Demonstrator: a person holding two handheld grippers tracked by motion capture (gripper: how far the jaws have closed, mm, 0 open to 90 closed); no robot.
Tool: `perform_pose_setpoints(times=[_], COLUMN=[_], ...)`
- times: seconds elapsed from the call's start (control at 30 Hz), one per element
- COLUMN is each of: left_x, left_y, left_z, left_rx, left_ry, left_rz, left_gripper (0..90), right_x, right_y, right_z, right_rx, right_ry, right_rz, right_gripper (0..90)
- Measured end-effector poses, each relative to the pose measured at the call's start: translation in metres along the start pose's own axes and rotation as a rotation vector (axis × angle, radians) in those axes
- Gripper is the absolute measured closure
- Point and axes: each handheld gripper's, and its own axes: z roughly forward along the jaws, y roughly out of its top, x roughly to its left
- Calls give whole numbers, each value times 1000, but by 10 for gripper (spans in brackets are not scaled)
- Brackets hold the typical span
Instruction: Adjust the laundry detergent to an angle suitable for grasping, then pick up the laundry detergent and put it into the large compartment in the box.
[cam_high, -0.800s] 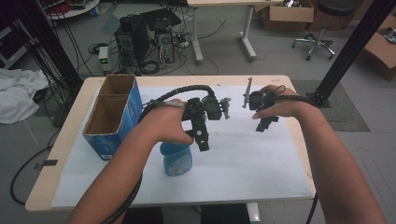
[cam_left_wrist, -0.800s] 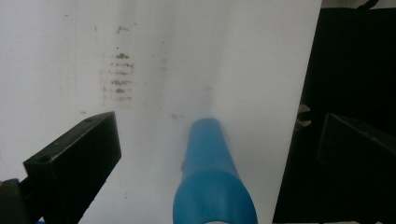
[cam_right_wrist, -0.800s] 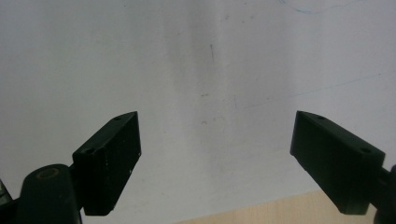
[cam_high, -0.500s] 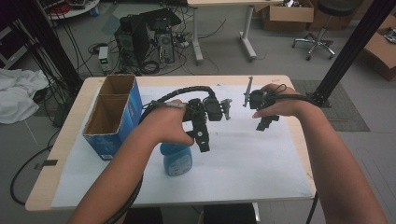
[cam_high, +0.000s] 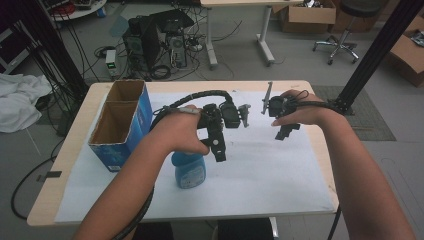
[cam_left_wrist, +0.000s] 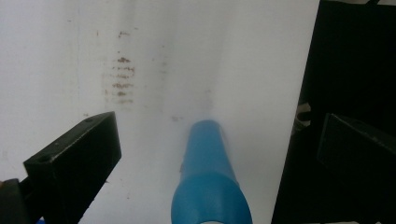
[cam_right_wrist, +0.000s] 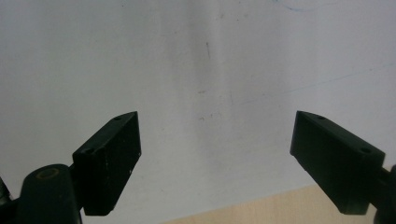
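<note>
Left claw poised wide over a blue bottle on the counter.

The blue bottle (cam_left_wrist: 211, 186) lies on its side on the white sheet (cam_high: 260, 175), between the spread jaws of the left claw (cam_left_wrist: 215, 154), neither jaw touching it. In the high view it rests beside the open cardboard box (cam_high: 120, 125). The right claw (cam_right_wrist: 217, 158) is released too, jaws wide apart, grasping nothing, above bare sheet near the counter (cam_right_wrist: 261, 212) edge.

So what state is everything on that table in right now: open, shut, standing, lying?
Left gripper: open, jaws either side of the bottle, not pressing it.
Right gripper: open, nothing between the jaws.
Blue bottle: lying on the white sheet.
Cardboard box: upright, top open.
</note>
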Motion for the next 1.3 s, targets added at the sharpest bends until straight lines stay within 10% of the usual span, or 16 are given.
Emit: perform_pose_setpoints(times=[1.3], left_x=[1], left_y=[2], left_z=[-5], left_rx=[11], left_ry=[7], left_rz=[-12], left_gripper=[1], right_x=[-1], right_y=[-3], right_z=[-4], right_rx=[-18], right_ry=[-7], right_rz=[2], right_gripper=[163])
